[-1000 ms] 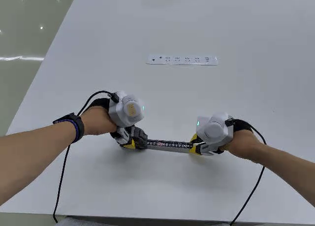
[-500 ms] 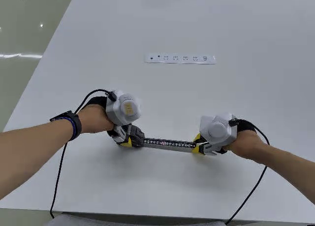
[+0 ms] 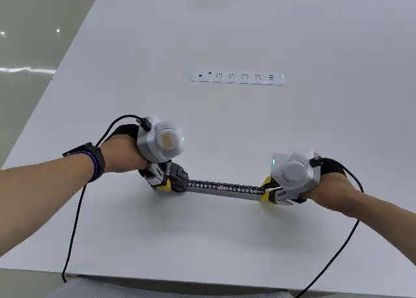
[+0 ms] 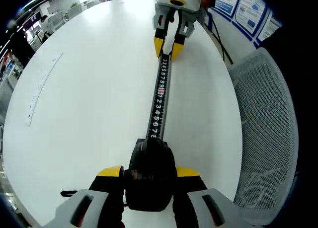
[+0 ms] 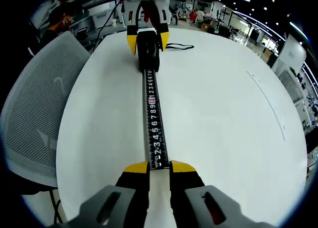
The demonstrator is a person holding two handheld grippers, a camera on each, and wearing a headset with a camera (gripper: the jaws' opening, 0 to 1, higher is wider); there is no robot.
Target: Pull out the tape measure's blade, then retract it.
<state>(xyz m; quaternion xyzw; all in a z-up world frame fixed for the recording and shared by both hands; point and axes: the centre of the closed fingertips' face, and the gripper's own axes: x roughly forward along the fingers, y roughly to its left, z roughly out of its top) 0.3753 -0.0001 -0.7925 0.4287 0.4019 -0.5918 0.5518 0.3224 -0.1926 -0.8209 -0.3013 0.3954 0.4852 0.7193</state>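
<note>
Blade (image 5: 151, 114) stretched along the table's (image 3: 260, 25) near edge; left gripper (image 4: 149, 171) closed tight on the black case (image 4: 149, 183), right gripper (image 5: 159, 166) pinching its tip.

Draws the blade (image 3: 221, 188) longer out of the tape measure (image 4: 149, 171), right gripper (image 3: 266, 196) moving further right from left gripper (image 3: 170, 182).

Left claw (image 3: 170, 182) and right claw (image 3: 265, 193), both closed, facing each other.
</note>
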